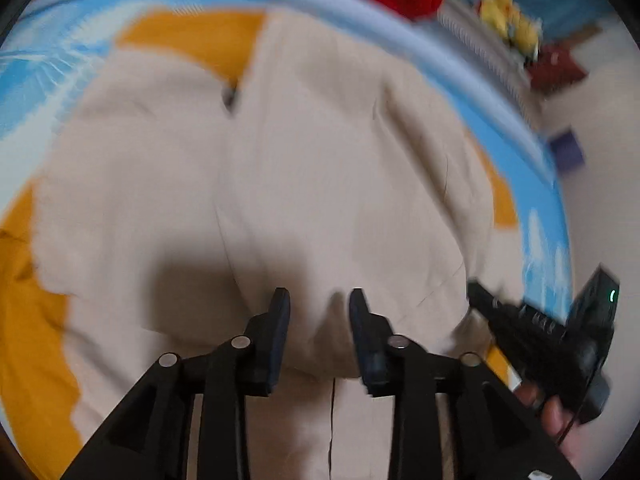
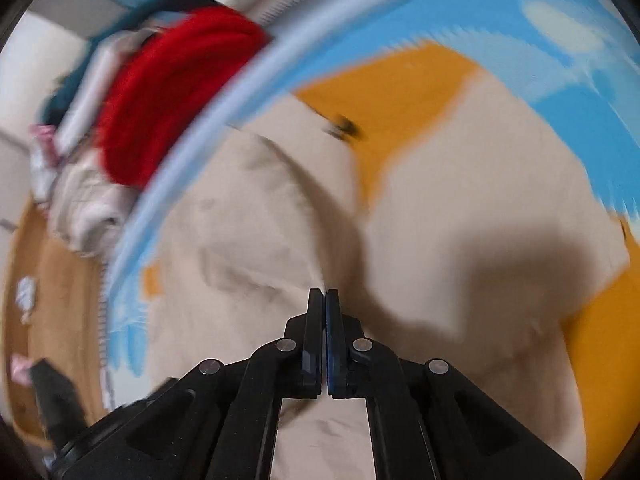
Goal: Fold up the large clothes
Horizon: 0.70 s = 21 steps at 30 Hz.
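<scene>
Beige cloth garment (image 1: 304,184) lies straight ahead of both grippers.
L gripper (image 1: 320,300) fingers parted astride a fold; R gripper (image 2: 325,294) pinched on fabric, you're nearer its right edge.

The left gripper (image 1: 320,300) has its fingers parted. The right gripper (image 2: 324,296), at its four o'clock, has its fingers pressed together, a bare hand (image 1: 548,412) behind it.

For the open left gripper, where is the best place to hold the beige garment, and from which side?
Likely the raised fold of the beige garment between the left gripper fingers, from above: it stands up, while the surrounding cloth lies flat.
</scene>
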Each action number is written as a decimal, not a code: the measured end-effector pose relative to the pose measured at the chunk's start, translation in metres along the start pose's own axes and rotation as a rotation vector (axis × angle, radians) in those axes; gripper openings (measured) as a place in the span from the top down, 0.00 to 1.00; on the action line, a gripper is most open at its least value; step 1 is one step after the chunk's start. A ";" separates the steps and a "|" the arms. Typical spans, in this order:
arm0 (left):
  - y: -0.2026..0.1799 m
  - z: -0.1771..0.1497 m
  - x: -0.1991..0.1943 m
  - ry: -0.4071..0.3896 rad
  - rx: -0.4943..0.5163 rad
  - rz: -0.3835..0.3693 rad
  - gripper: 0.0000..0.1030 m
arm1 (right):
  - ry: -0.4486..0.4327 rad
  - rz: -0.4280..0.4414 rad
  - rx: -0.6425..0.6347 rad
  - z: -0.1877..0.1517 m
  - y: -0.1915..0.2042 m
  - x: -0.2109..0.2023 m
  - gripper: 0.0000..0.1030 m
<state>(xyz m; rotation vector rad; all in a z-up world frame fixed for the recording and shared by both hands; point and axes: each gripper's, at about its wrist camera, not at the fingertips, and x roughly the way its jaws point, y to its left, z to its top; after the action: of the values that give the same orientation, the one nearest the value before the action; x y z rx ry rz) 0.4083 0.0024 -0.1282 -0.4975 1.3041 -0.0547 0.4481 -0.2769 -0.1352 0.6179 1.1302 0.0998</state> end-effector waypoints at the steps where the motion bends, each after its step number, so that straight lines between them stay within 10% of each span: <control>1: 0.005 -0.003 0.015 0.045 -0.015 0.054 0.73 | 0.037 -0.013 0.038 -0.002 -0.009 0.009 0.98; 7: 0.006 0.003 0.011 0.041 -0.025 0.103 0.76 | 0.054 -0.068 0.025 -0.003 -0.011 0.008 0.78; 11: -0.003 0.010 0.007 0.001 -0.018 0.152 0.74 | -0.199 -0.138 -0.115 -0.006 0.022 -0.042 0.66; 14: -0.007 0.010 0.002 -0.017 -0.025 0.151 0.74 | -0.277 -0.006 -0.241 -0.011 0.053 -0.060 0.60; 17: -0.008 0.003 -0.010 -0.056 0.002 0.171 0.74 | -0.171 0.057 -0.365 -0.022 0.074 -0.038 0.60; 21: -0.002 0.001 -0.019 -0.062 -0.003 0.156 0.74 | 0.131 -0.139 -0.442 -0.044 0.067 0.028 0.60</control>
<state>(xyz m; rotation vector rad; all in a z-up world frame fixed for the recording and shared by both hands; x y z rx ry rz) 0.4044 0.0072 -0.1098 -0.3960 1.2780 0.0920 0.4383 -0.1924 -0.1363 0.1400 1.2257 0.2658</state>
